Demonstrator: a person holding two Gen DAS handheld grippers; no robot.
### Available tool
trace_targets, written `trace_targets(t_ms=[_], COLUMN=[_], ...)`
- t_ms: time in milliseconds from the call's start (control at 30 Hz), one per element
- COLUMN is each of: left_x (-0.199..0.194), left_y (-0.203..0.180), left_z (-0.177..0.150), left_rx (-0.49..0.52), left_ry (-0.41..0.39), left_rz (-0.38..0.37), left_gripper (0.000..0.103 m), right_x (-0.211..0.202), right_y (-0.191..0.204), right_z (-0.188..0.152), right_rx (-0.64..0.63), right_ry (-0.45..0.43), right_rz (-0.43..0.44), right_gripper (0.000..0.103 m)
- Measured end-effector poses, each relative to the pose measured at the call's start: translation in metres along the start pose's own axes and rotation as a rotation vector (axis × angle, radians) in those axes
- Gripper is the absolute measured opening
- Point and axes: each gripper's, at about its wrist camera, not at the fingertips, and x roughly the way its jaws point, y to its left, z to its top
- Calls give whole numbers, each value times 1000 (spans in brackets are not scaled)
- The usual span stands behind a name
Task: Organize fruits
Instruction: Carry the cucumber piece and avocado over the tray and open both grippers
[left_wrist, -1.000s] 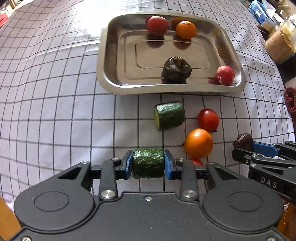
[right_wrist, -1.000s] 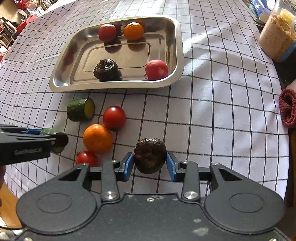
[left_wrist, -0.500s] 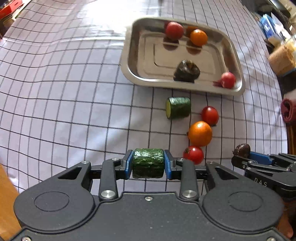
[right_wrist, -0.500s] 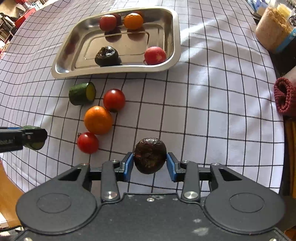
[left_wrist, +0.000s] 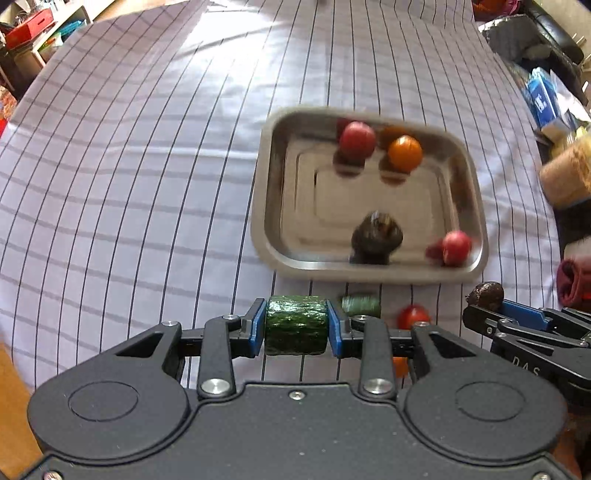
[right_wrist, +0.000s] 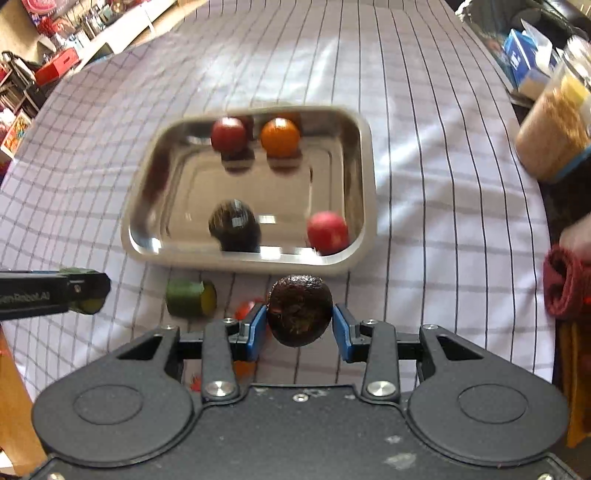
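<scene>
My left gripper (left_wrist: 296, 325) is shut on a green cucumber piece (left_wrist: 296, 324), held above the checked cloth just short of the steel tray (left_wrist: 369, 271). My right gripper (right_wrist: 300, 325) is shut on a dark wrinkled fruit (right_wrist: 300, 310), also in front of the tray (right_wrist: 236, 258). The tray holds a red fruit (right_wrist: 228, 133), an orange one (right_wrist: 280, 136), a dark fruit (right_wrist: 233, 225) and a pink-red fruit (right_wrist: 328, 232). A second cucumber piece (right_wrist: 190, 297) and a tomato (left_wrist: 413, 316) lie on the cloth in front of the tray, partly hidden by the grippers.
A jar of grain (right_wrist: 552, 133) and blue boxes (right_wrist: 522, 51) stand at the table's right edge. A rolled dark-red cloth (right_wrist: 565, 288) lies at the right, with part of a hand above it. Shelves with clutter line the far left.
Both grippers have risen with their loads and moved toward the tray. The loose orange and lower tomato have slid out of sight beneath the grippers.
</scene>
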Motion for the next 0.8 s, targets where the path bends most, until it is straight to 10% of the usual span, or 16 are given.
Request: trace_targets(t_ms=[800], left_x=[70], left_y=[-18], left_z=[86], left_rx=[36], left_ry=[93], left_rz=[63], left_gripper=[43], right_x=[61], right_y=[2], right_z=[88], right_rx=[1], right_ry=[17], right_rz=[-43], right_gripper=[40])
